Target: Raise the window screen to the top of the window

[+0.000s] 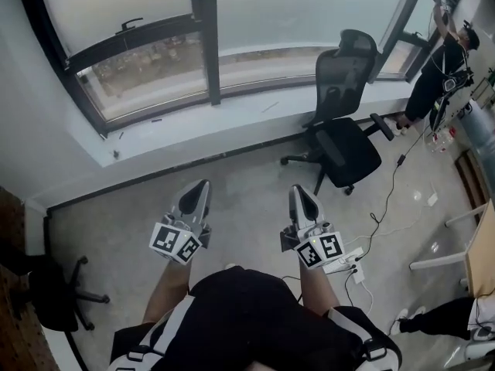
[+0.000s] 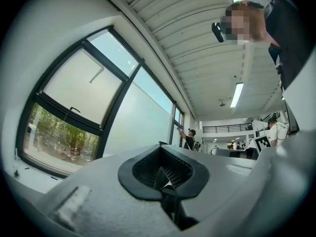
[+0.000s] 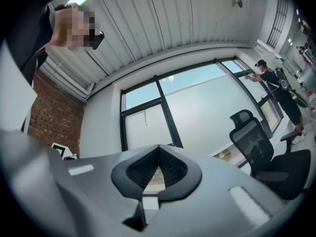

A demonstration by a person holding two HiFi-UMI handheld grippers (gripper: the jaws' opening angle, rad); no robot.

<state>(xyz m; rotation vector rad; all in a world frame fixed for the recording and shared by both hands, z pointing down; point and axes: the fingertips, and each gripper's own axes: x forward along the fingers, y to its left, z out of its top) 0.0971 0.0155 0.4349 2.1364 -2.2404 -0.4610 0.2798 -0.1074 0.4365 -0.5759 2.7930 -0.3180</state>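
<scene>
Left claw (image 1: 201, 185) and right claw (image 1: 297, 190) are both closed tight with nothing held (pads meet, no gap, in each gripper view). Both are held out in front of the person over bare floor, well apart from the window. The screen (image 1: 116, 6) covers the upper part of the left pane. Its bottom rail (image 1: 131, 41) stops short of the sill (image 1: 193, 126), with trees showing beneath. The rail's long axis runs side to side across the pane, with a small handle (image 1: 130, 24) just above its middle. The screen lies ahead and left of both claws, and the left claw is nearer. A chair (image 1: 344, 134) stands off to the right, likely clear of the path. Raising looks not yet started.
</scene>
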